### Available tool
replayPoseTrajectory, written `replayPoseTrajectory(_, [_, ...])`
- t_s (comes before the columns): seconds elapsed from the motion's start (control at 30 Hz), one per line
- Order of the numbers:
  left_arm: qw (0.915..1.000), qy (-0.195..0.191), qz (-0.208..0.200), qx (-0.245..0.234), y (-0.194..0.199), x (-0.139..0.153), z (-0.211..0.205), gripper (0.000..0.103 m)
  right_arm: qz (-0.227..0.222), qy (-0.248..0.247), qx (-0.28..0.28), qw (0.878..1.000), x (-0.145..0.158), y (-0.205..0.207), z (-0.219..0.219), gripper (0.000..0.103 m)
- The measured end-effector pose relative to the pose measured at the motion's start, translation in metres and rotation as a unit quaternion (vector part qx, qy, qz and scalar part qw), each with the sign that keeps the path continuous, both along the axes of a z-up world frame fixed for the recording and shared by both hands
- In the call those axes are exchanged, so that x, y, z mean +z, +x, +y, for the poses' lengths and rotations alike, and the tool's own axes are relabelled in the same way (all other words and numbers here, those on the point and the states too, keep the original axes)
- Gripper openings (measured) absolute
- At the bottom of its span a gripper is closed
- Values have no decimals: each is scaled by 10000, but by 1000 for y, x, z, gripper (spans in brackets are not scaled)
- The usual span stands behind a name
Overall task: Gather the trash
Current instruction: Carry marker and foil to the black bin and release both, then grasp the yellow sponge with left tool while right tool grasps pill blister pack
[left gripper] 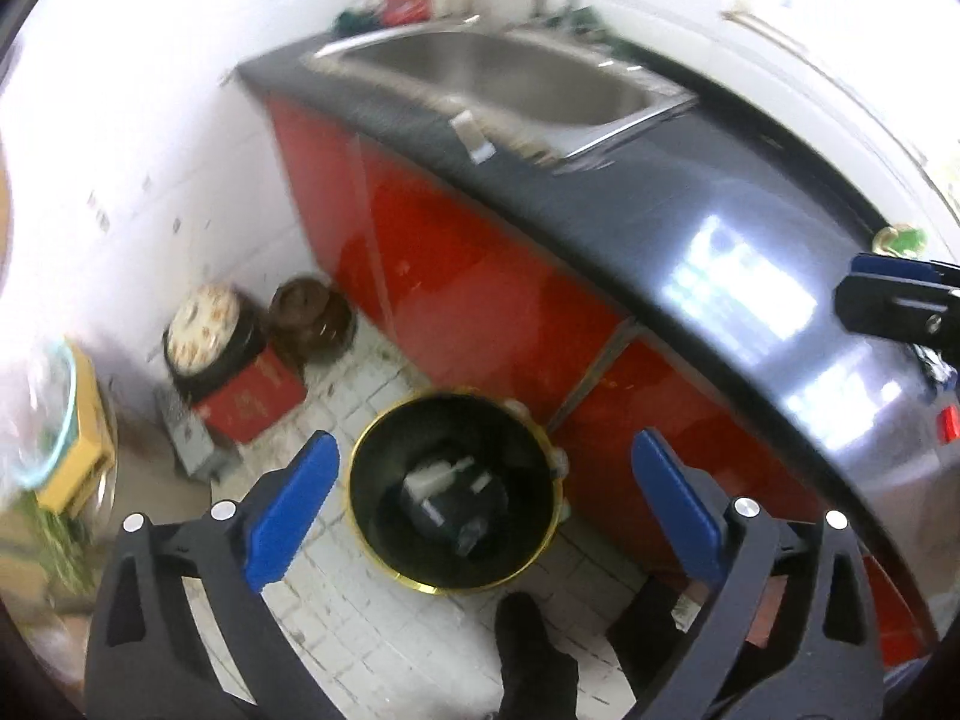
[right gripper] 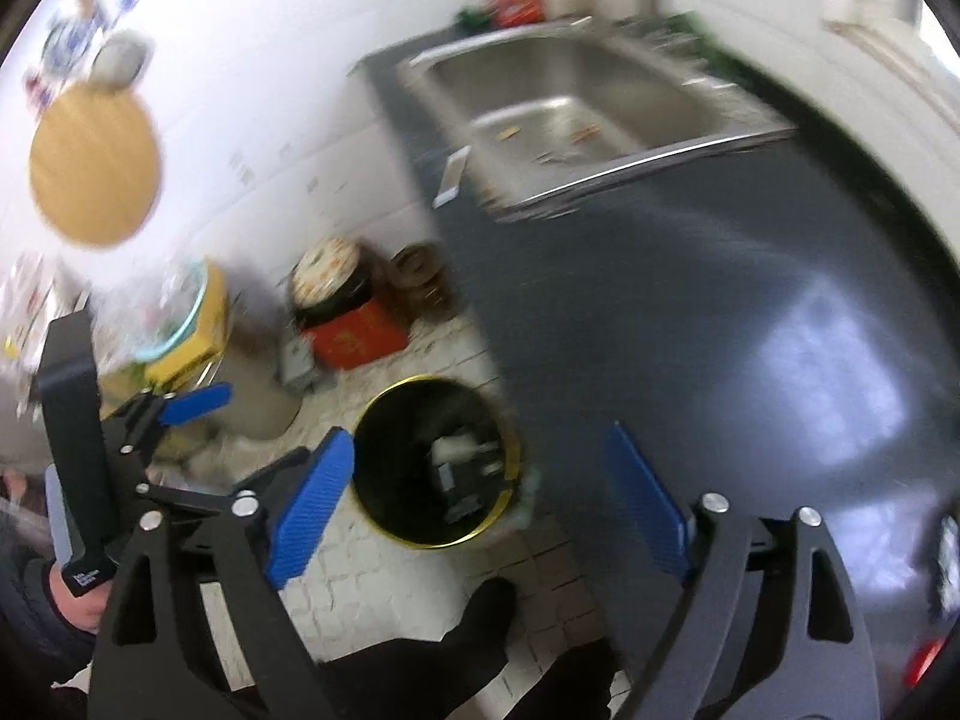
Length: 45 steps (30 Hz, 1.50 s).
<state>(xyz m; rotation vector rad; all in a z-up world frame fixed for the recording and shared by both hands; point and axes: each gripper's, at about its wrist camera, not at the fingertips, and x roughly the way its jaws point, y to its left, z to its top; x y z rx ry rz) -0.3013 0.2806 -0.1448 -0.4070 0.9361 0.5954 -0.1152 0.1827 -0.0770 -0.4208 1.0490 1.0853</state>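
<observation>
A round black trash bin with a gold rim (left gripper: pixel 453 489) stands on the tiled floor against the red cabinet, with white and grey scraps inside; it also shows in the right wrist view (right gripper: pixel 435 462). My left gripper (left gripper: pixel 480 498) is open and empty, held high above the bin. My right gripper (right gripper: pixel 480 498) is open and empty, above the bin's right side and the counter edge. The left gripper (right gripper: pixel 192 405) shows at the left of the right wrist view. The right gripper's tip (left gripper: pixel 900 294) shows at the right of the left wrist view.
A dark countertop (left gripper: pixel 690 198) with a steel sink (left gripper: pixel 510 78) runs over red cabinet doors (left gripper: pixel 468 276). A red box (left gripper: pixel 252 396) with a round tin, a brown pot (left gripper: pixel 306 315) and a yellow box (left gripper: pixel 84 462) sit on the floor. My shoe (left gripper: pixel 534 654) is below.
</observation>
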Motion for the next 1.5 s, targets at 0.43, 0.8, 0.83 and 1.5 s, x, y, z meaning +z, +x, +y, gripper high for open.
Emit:
replayPoseTrajectory(0.43, [9551,-3,-658,-2889,204,73,-164,96,-857,174,-3056,9481,68,139,-288,90])
replayPoseTrajectory(0.8, [8984,-113,-594,-4350,314,79,-294,96,-678,113,-3928,9170,54,179,-416,90])
replayPoseTrajectory(0.83, [8955,-122,-570,-4412,321,78,-299,96,-649,107,-3938,9168,50,184,-420,90])
replayPoseTrajectory(1.5, [8642,-432,269,-5006,464,-7,-338,95,-113,-537,-3498,9352,-60,346,-457,90])
